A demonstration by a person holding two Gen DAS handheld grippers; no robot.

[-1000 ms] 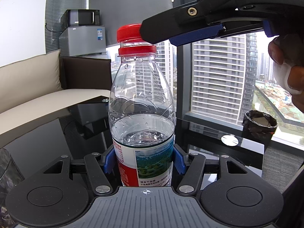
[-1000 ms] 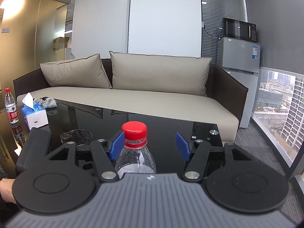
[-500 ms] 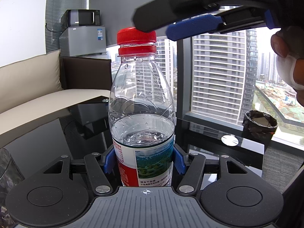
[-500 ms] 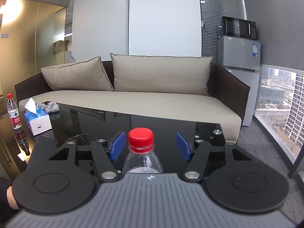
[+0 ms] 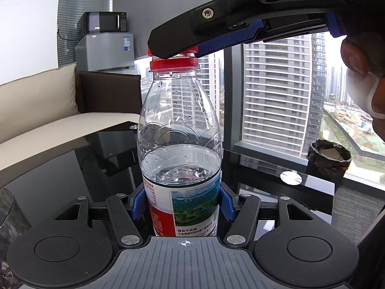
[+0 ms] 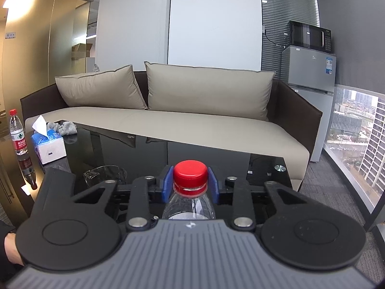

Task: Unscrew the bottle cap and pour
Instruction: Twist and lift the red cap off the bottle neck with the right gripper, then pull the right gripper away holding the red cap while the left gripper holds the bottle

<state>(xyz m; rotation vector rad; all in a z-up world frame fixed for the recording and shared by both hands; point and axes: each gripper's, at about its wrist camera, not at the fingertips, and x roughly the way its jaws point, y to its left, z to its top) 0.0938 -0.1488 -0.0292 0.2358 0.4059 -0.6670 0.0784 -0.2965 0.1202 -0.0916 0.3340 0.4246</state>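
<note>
A clear water bottle (image 5: 179, 144), about half full, with a red and green label, stands upright on the black glass table (image 5: 60, 168). My left gripper (image 5: 182, 204) is shut on the bottle's lower body. The red cap (image 6: 190, 174) is on the neck, and my right gripper (image 6: 190, 184) is shut on the cap, its blue pads against both sides. In the left wrist view the right gripper (image 5: 182, 50) comes in from the upper right and hides most of the cap. A clear glass (image 6: 105, 175) stands on the table to the left.
A tissue box (image 6: 49, 144), a grey cloth (image 6: 63, 127) and a second bottle (image 6: 16, 132) are at the table's far left. A beige sofa (image 6: 168, 120) lies beyond the table. A black bin (image 5: 328, 161) stands by the window.
My right gripper has come down and centred around the cap, and its jaws have closed on it. The left gripper and bottle have not moved.
</note>
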